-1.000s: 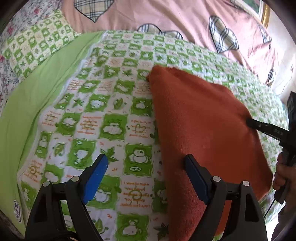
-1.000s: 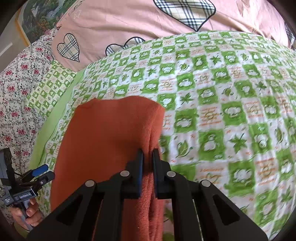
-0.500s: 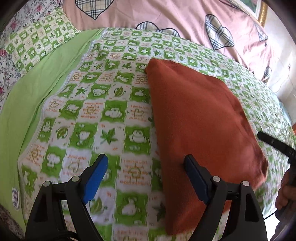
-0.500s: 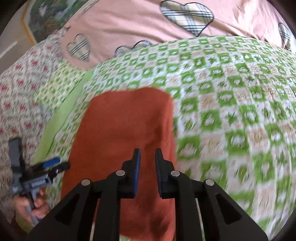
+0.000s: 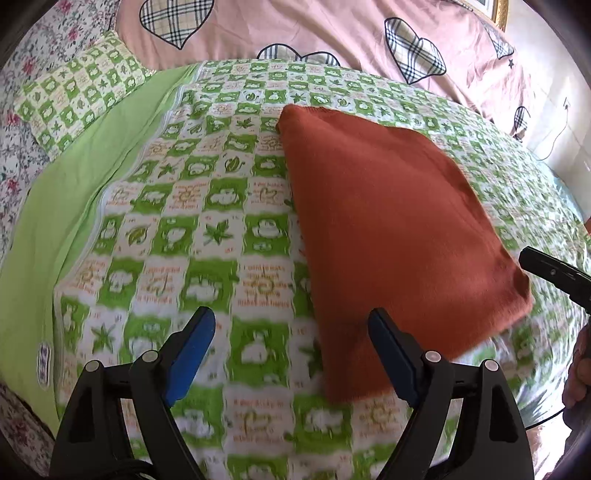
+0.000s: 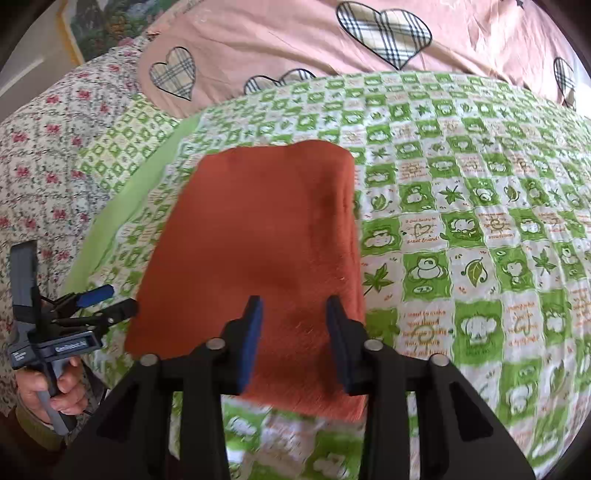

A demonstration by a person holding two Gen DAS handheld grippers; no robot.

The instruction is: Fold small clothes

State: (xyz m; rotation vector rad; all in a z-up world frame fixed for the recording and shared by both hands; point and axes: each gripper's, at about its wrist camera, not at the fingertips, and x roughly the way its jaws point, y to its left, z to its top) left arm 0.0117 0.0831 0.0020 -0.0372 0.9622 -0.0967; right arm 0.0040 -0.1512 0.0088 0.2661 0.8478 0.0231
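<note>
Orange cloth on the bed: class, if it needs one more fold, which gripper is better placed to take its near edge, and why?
Probably the right. The right gripper is open directly over the orange cloth's near edge. The left gripper, also open, hangs mostly over the green checked quilt beside the cloth.

The folded cloth (image 5: 388, 221) lies flat on the checked bedspread (image 5: 207, 229), right of the bedspread's middle in the left wrist view. Behind the bedspread, at the far side, lies the heart-patterned quilt (image 5: 314, 33), and to the far left a small pillow (image 5: 74, 99). The left gripper (image 5: 291, 350) hangs near, over the cloth's near left edge; the right gripper (image 6: 293, 332) over its near right part.
</note>
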